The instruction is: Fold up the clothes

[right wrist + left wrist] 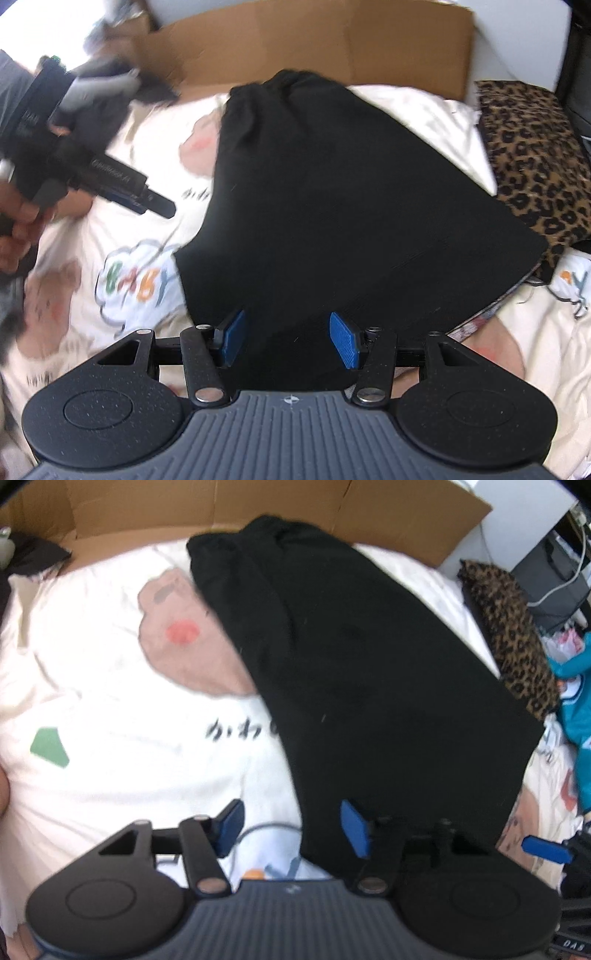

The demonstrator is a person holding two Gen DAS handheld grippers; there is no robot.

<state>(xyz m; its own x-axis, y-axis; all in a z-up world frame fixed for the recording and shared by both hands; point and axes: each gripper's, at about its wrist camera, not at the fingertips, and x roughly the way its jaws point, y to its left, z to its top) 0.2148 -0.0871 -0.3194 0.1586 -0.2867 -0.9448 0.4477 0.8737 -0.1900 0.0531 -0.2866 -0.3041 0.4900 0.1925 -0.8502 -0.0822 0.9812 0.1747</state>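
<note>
A black garment (369, 664) lies folded and flat on a white printed bed cover (110, 775), narrow end far, wide end near. My left gripper (293, 827) stands open over its near left corner, with the left pad above the cover and the right pad above the black cloth. My right gripper (290, 339) is open low over the garment (332, 203) at its near edge, and black cloth fills the space between its blue pads. A hand carries the left gripper (155, 205) at the left of the right wrist view.
A cardboard sheet (221, 506) stands behind the bed cover (74, 332). A leopard-print cushion (535, 158) lies along the garment's right side. Teal fabric (580, 720) and clutter lie at the far right.
</note>
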